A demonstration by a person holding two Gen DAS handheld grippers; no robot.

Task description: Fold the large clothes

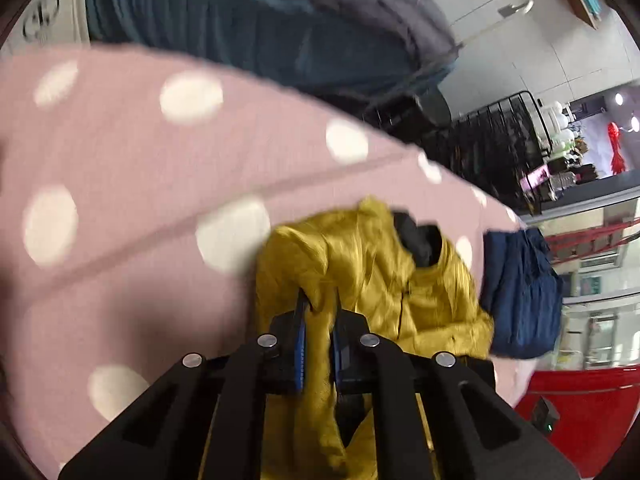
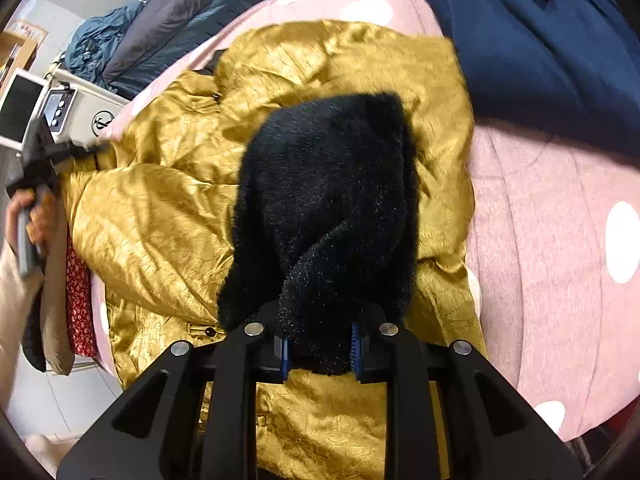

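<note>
Presently, findings as follows.

Work surface: pink bedspread [image 2: 540, 208] with white dots, covering the bed in both views.

Garment: yellow jacket [image 2: 168, 216], shiny crinkled fabric, lying crumpled on the bedspread; black fleece lining [image 2: 328, 200] shows where the fabric is turned out. Left wrist view shows the same jacket [image 1: 360, 264] bunched in a heap with a dark patch of lining at its top.

Left gripper [image 1: 320, 312]: fingers drawn close together with a fold of yellow fabric pinched between the blue pads [image 1: 300, 336]; fabric trails down behind the jaws. View is motion-blurred.

Right gripper [image 2: 320, 352]: jaws narrowed onto a thick roll of the black lining, which fills the gap between the blue pads [image 2: 285, 354] and rises in front of the camera.

Left hand [image 2: 36, 216]: seen at the left edge of the right wrist view, gripping a handle beside the jacket's edge.

Neighbouring items: navy garment [image 2: 552, 40] lying on the bedspread just beside the jacket; grey-blue quilt [image 2: 168, 16] beyond the far edge of the bedspread.

Background: red cabinet [image 1: 580, 400] off the bed's side; black metal rack [image 1: 496, 136] further back.
</note>
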